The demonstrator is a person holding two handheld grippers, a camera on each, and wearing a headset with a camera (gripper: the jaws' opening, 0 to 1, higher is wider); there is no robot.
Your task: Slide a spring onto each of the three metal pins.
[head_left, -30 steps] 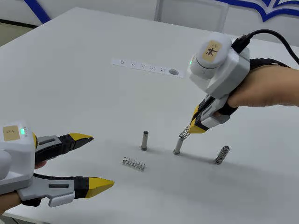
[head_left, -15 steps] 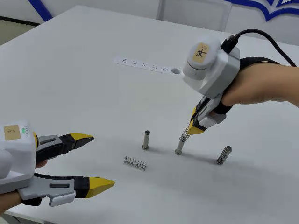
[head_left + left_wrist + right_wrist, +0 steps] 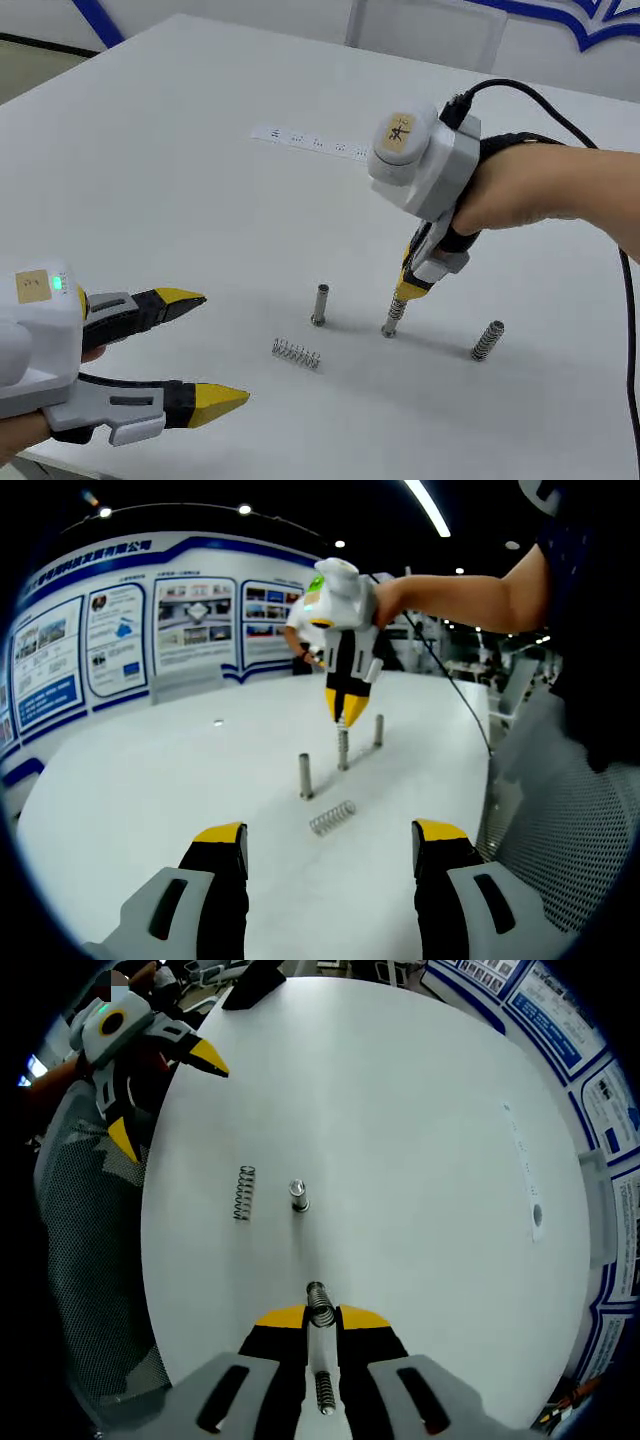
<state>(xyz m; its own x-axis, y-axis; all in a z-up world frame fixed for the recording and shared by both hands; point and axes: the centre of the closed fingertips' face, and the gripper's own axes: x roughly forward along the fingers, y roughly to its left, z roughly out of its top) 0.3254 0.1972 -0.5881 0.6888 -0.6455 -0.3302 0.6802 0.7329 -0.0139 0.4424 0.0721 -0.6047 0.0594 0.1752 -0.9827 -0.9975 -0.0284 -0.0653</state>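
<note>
Three metal pins stand on the white table (image 3: 180,180). The left pin (image 3: 320,304) (image 3: 306,776) (image 3: 298,1196) is bare. My right gripper (image 3: 408,291) (image 3: 320,1316) comes down from above, shut on a spring (image 3: 396,312) (image 3: 318,1305) that sits over the middle pin (image 3: 389,328). The right pin carries a spring (image 3: 487,340). A loose spring (image 3: 296,352) (image 3: 332,817) (image 3: 243,1192) lies flat in front of the bare pin. My left gripper (image 3: 210,348) (image 3: 330,832) hangs open at the near left, well away from the pins.
A white power strip (image 3: 310,143) lies flat far back on the table. The table's near edge runs just below the left gripper. A black cable (image 3: 530,95) trails from the right gripper across the person's forearm.
The right gripper has come lower and stands steeper over the middle pin, and the spring has slid further down it. The left gripper has stayed put.
</note>
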